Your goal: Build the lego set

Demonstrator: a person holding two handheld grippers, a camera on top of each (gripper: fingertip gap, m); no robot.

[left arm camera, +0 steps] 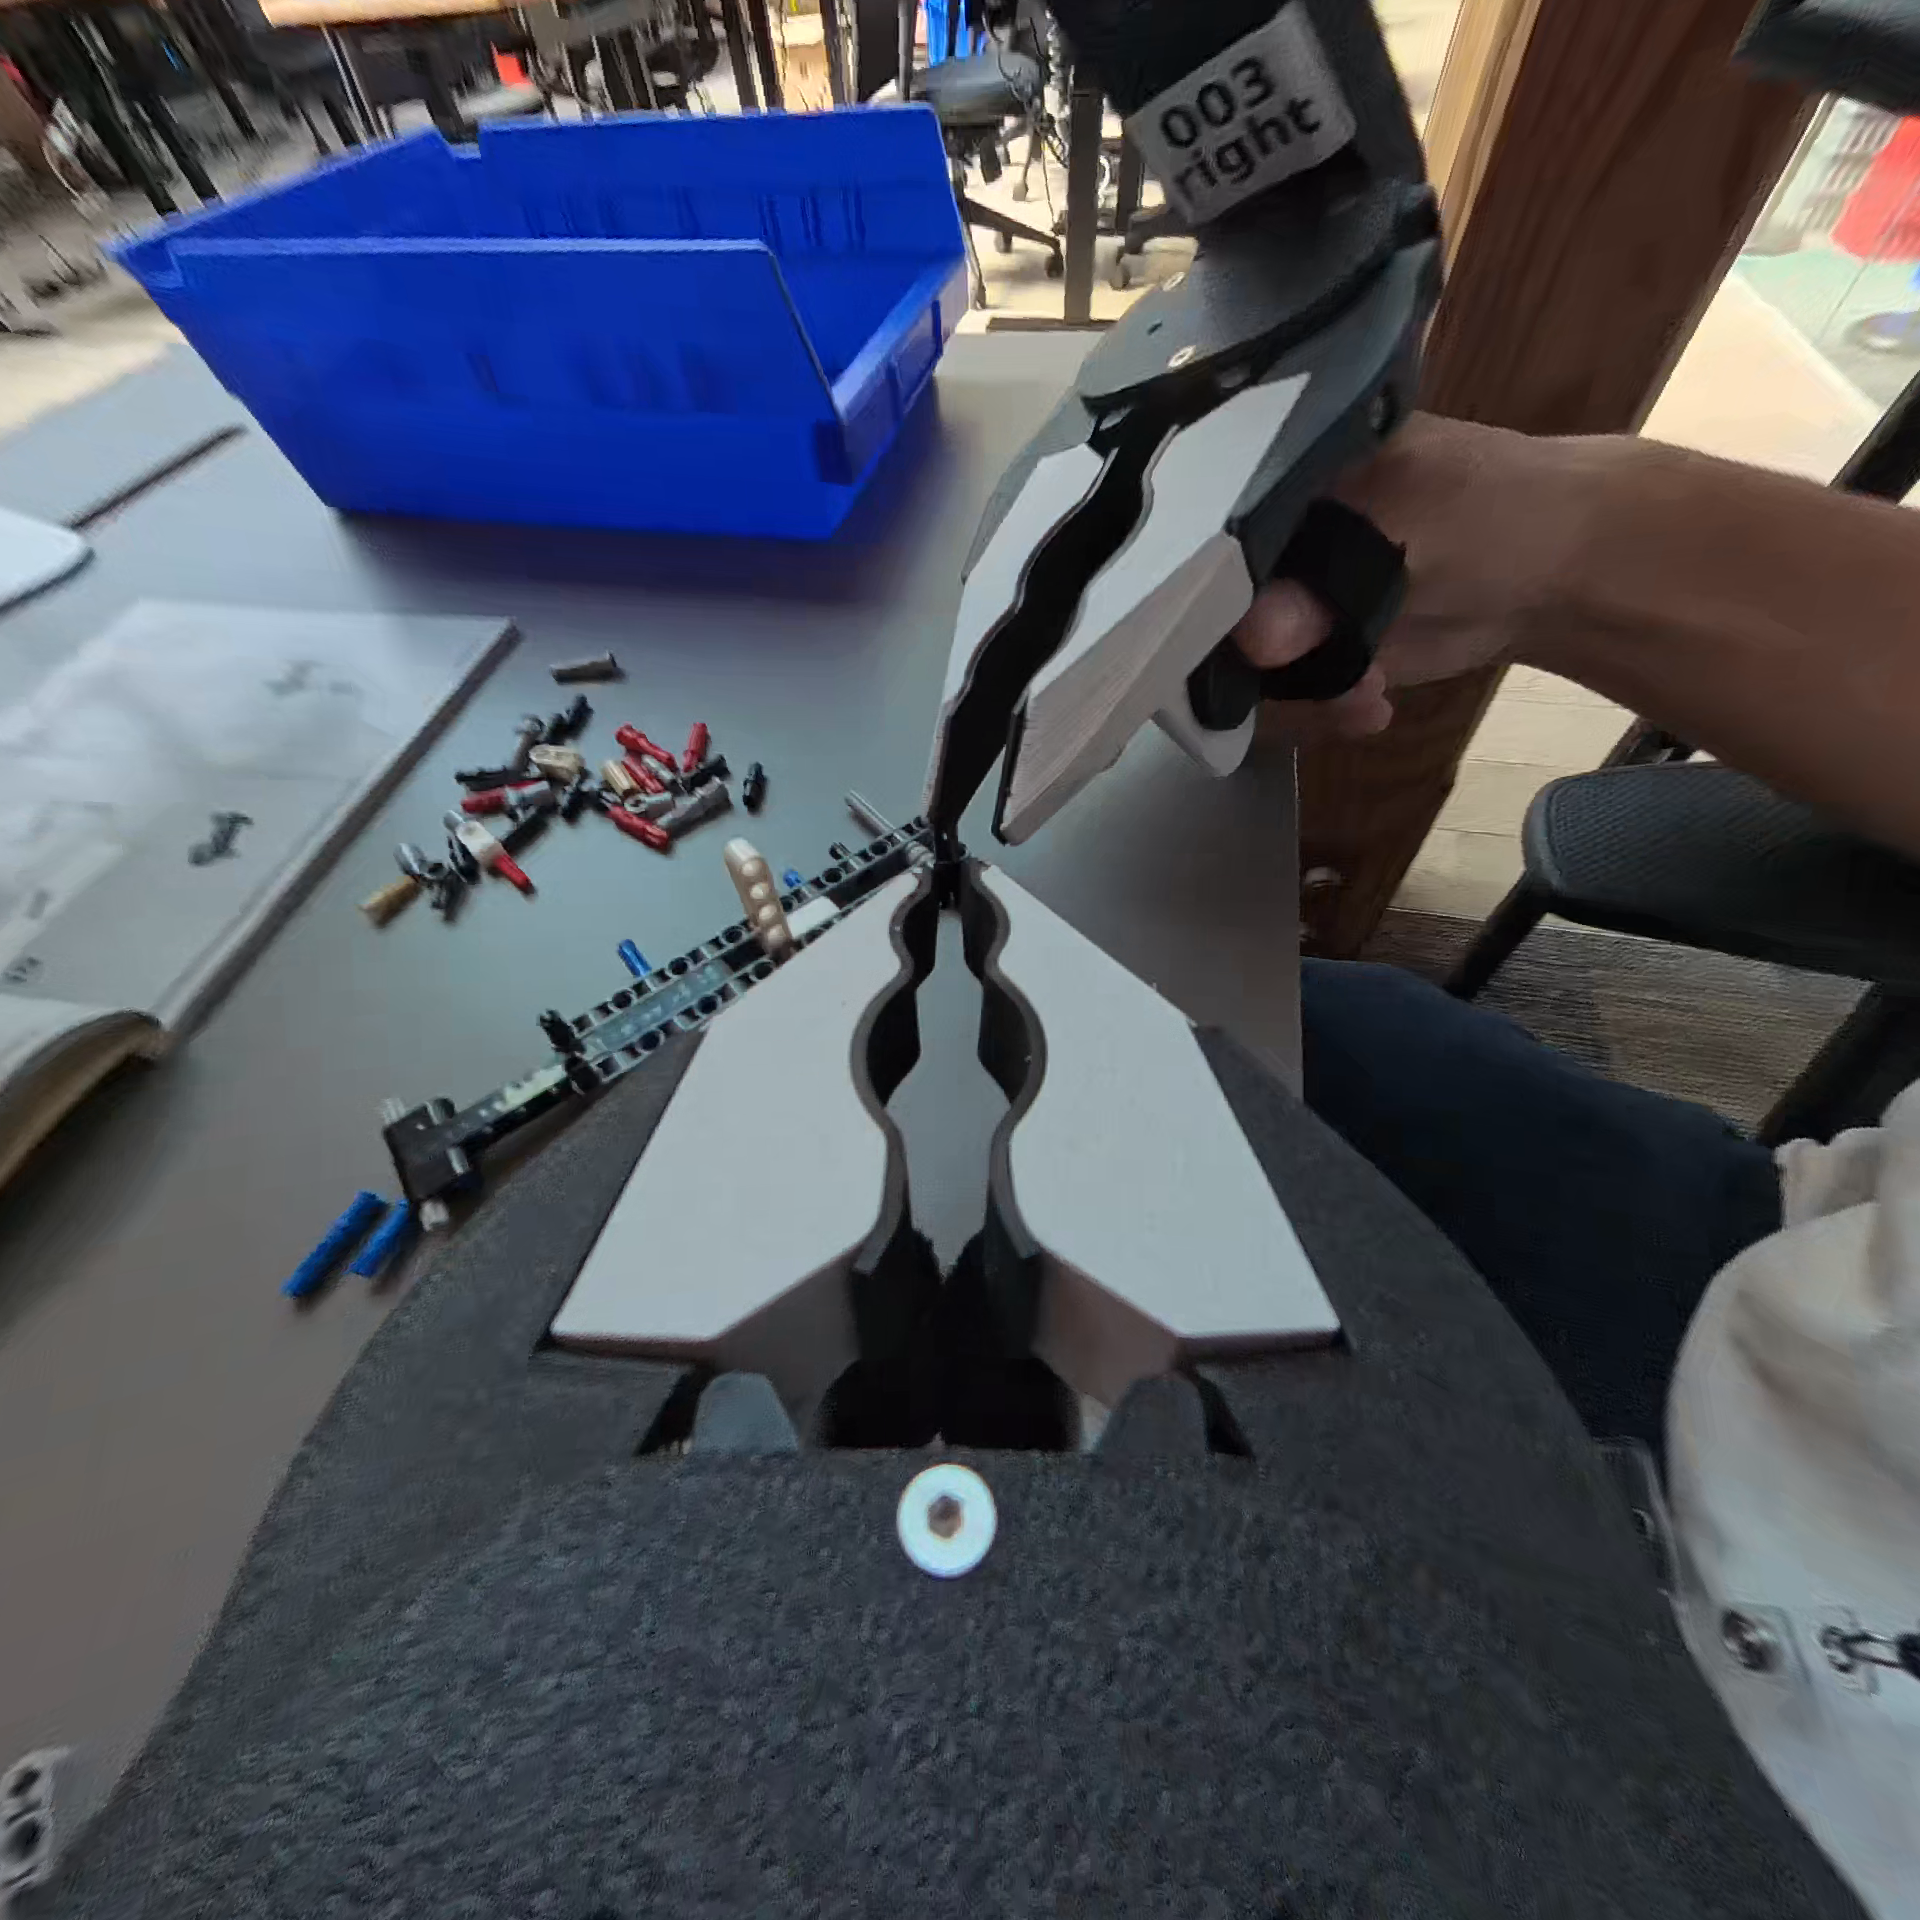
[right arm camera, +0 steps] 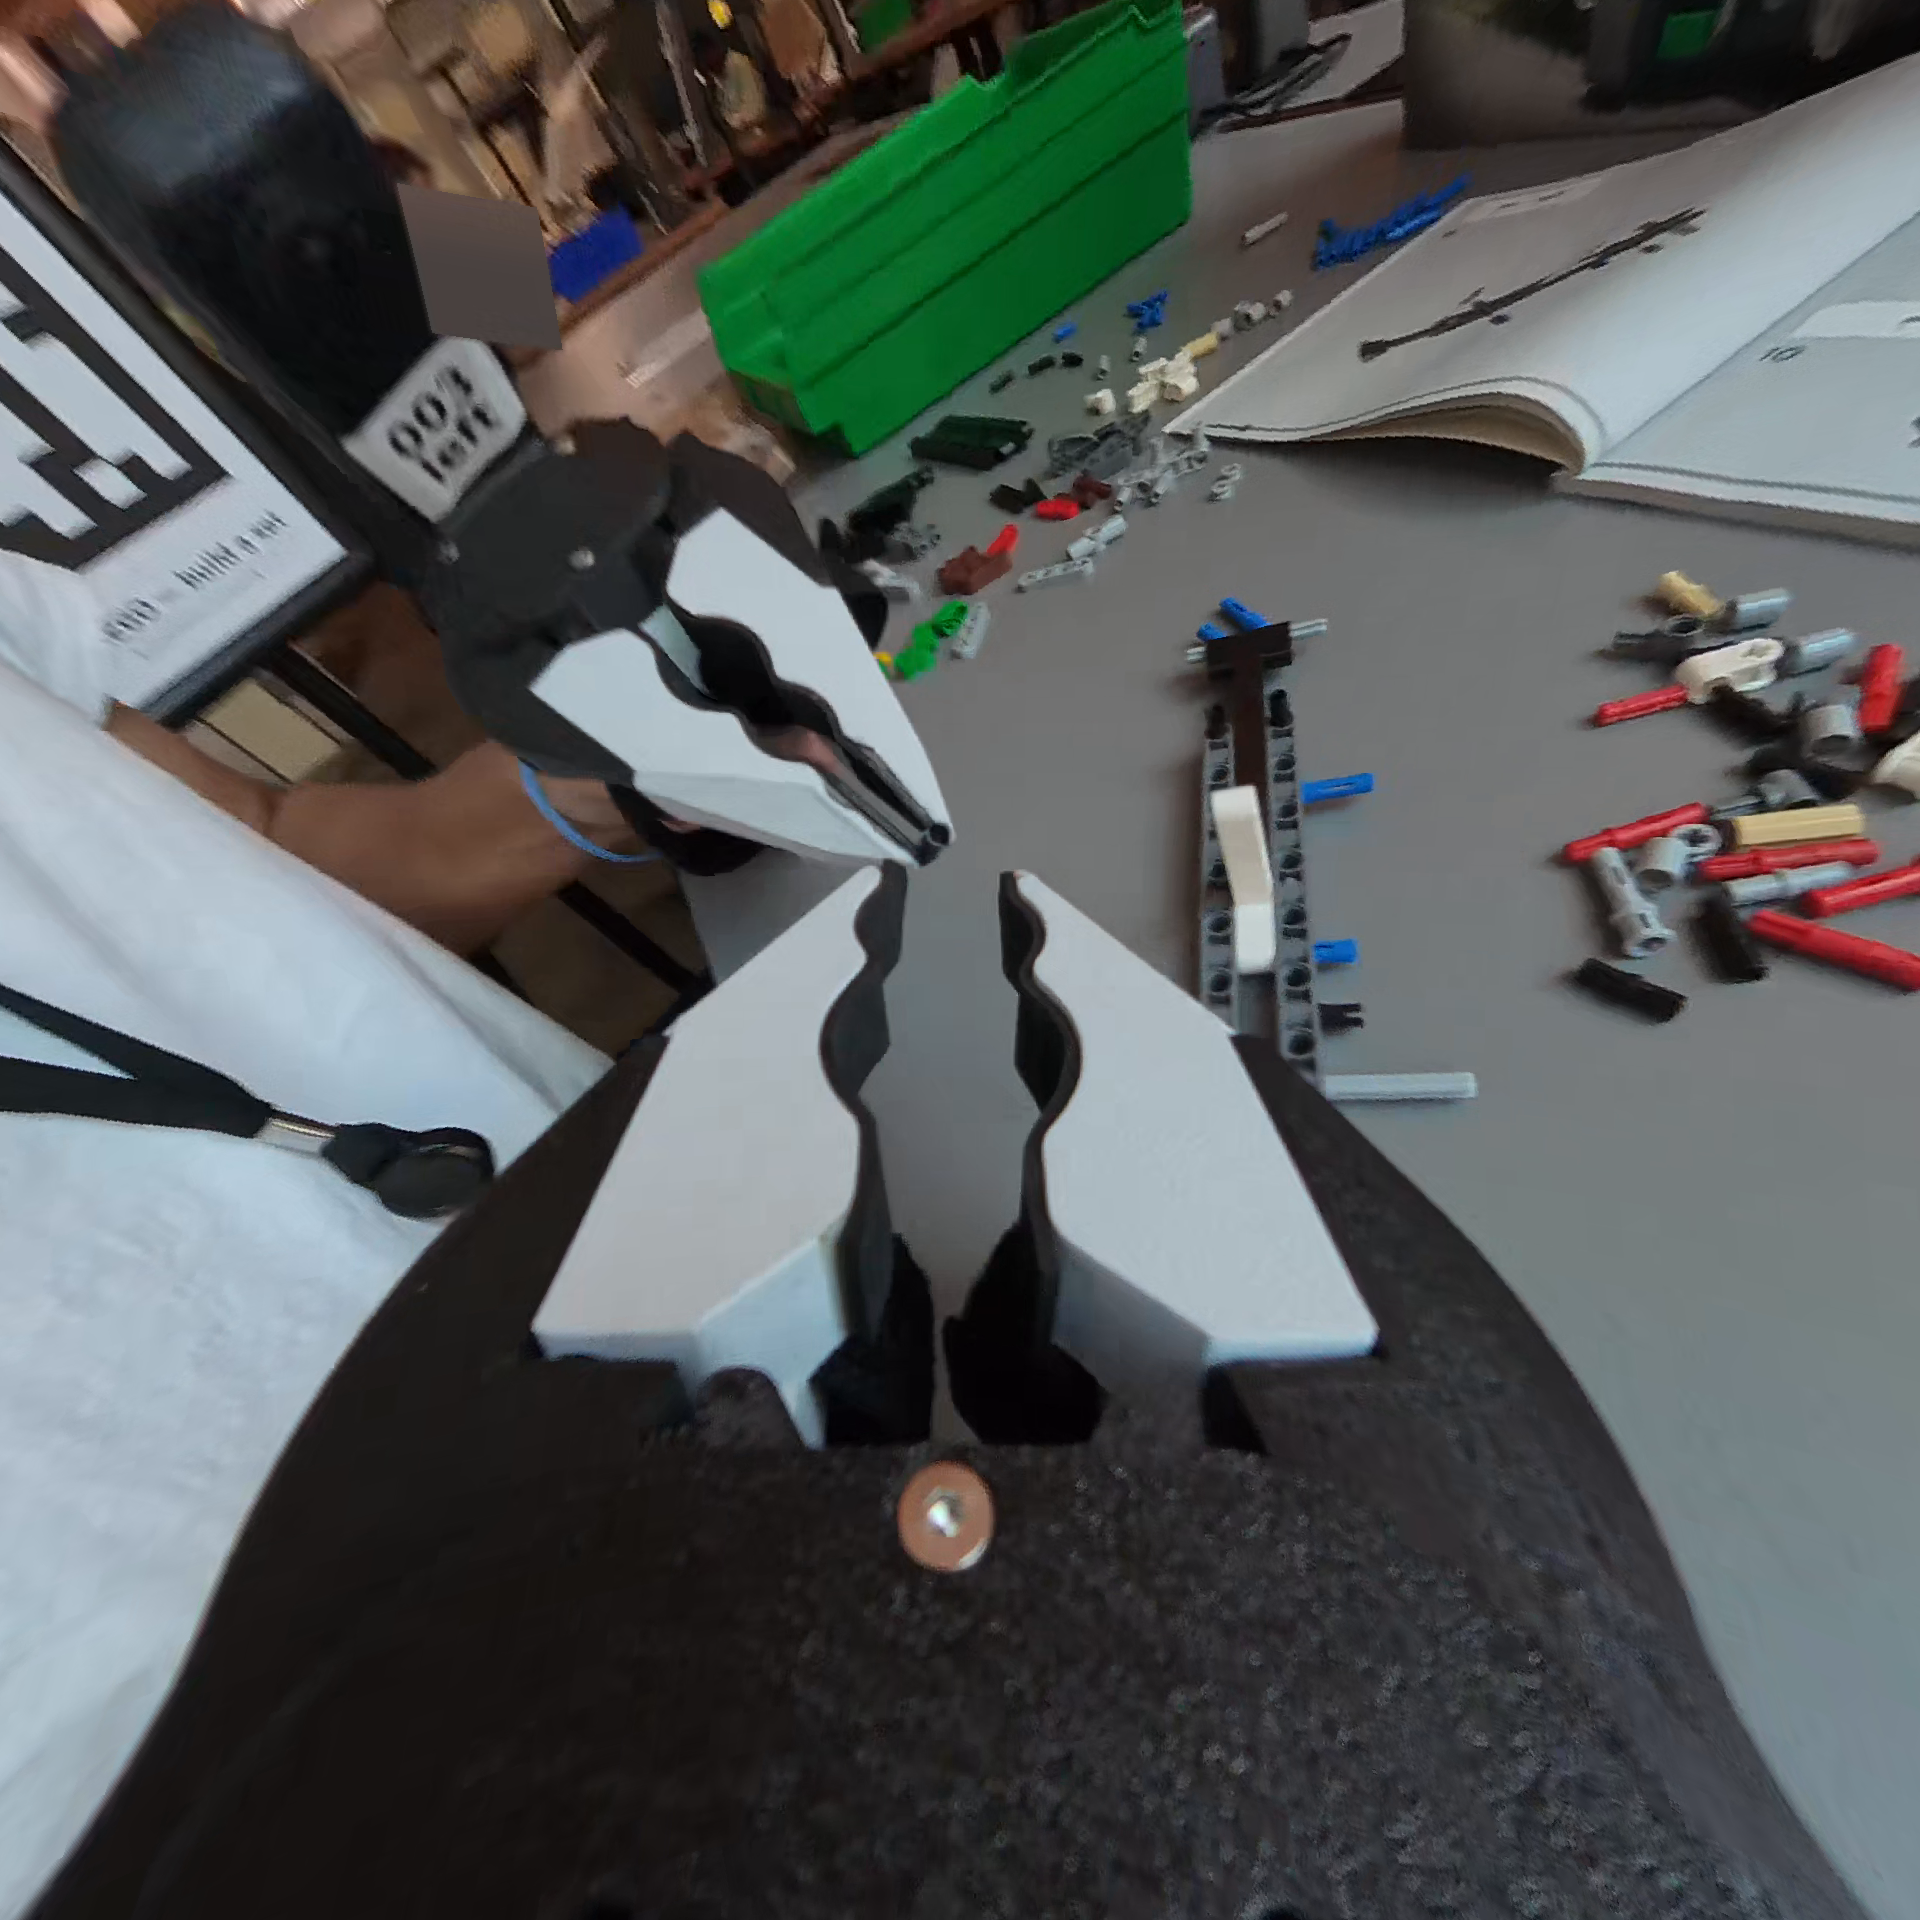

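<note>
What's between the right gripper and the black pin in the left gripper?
Nothing visible. The black pin is pinched at the tip of the left gripper, just ahead of the right gripper, whose jaws are open.

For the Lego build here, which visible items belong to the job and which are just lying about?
Job:
- left gripper, shut on a small black pin
- right gripper, open
- beam assembly
- loose pins
- instruction booklet

Lying about:
- blue bin
- green bin
- chair

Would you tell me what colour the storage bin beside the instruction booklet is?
Blue, clearest in the left wrist view.
</note>
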